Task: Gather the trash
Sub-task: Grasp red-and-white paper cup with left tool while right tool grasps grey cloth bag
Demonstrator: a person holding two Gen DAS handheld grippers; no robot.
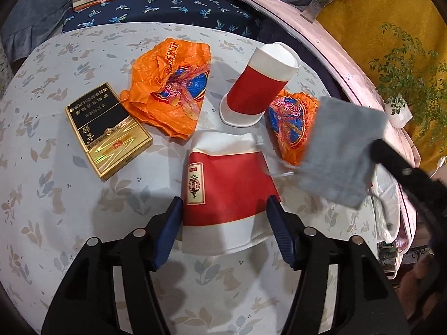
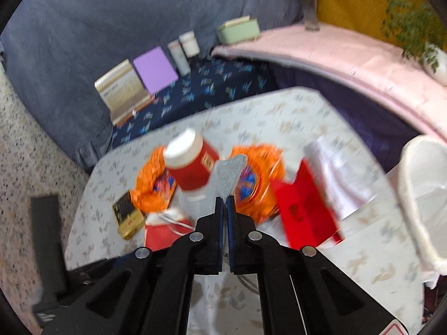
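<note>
Most trash is not yet collected: the squashed cup [image 1: 223,192] at the frame's middle sits between the wide-apart left gripper [image 1: 223,231], while a grey cloth [image 2: 229,176] is pinched in the right gripper [image 2: 225,203].

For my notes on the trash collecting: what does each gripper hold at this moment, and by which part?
The right gripper is shut on the lower edge of a grey cloth. The left gripper holds nothing; it stands open around the flattened red cup.
</note>
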